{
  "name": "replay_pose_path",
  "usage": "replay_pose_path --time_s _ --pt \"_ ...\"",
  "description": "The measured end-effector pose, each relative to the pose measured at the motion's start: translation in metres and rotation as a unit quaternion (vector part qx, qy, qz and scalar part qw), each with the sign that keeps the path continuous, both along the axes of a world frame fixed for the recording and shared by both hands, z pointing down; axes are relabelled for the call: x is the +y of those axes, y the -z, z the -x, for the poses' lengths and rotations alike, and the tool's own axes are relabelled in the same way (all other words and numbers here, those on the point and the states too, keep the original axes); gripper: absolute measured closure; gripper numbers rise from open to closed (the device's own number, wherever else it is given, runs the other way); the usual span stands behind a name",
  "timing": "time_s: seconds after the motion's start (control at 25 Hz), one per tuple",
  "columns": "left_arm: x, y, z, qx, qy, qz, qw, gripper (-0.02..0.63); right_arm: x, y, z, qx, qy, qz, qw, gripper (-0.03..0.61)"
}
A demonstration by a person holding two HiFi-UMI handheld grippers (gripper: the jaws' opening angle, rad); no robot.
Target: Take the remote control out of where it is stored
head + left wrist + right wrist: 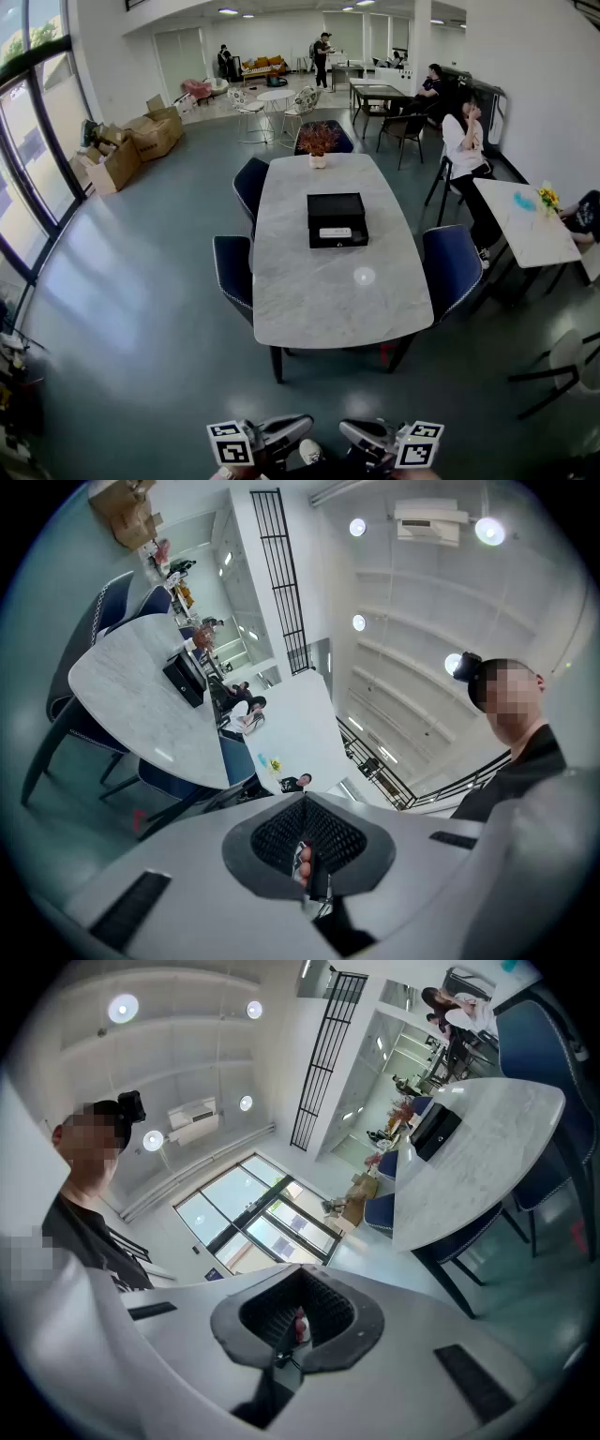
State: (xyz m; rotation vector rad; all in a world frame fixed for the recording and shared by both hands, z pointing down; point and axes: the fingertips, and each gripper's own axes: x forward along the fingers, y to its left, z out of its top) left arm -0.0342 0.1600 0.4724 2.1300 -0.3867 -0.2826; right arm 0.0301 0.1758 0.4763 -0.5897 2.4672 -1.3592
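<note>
A small white remote control (335, 232) lies in an open black box (336, 201) near the middle of the long marble table (319, 291). Both grippers are at the bottom edge of the head view, well short of the table. My left gripper (298, 427) and my right gripper (354, 429) are side by side, each with its marker cube outward. The left gripper view shows the left gripper (307, 855) with jaws together and nothing between them, and the black box (185, 679) far off. The right gripper (298, 1321) is likewise shut and empty, its box (436, 1130) distant.
Blue chairs (232, 270) (450, 267) stand along both sides of the table, and a potted plant (318, 141) sits at its far end. A seated person (464, 141) and a white side table (525, 220) are at the right. Cardboard boxes (131, 145) lie by the left windows.
</note>
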Motion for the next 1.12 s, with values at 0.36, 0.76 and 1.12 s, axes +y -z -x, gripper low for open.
replay_pose_path --time_s 0.36,0.76,1.12 --pt "0.006 -0.001 -0.004 0.009 0.003 0.011 0.9999 0.606 0.006 0.001 -0.005 -0.002 -0.004 -0.003 1.000 0.571" --pt "0.005 0.004 -0.012 0.007 -0.008 0.005 0.9999 0.606 0.003 0.008 -0.018 -0.021 -0.024 -0.009 0.999 0.571" --pt "0.004 0.005 -0.005 0.007 -0.013 -0.002 0.9999 0.606 -0.002 0.013 -0.016 -0.021 -0.036 -0.011 0.999 0.571"
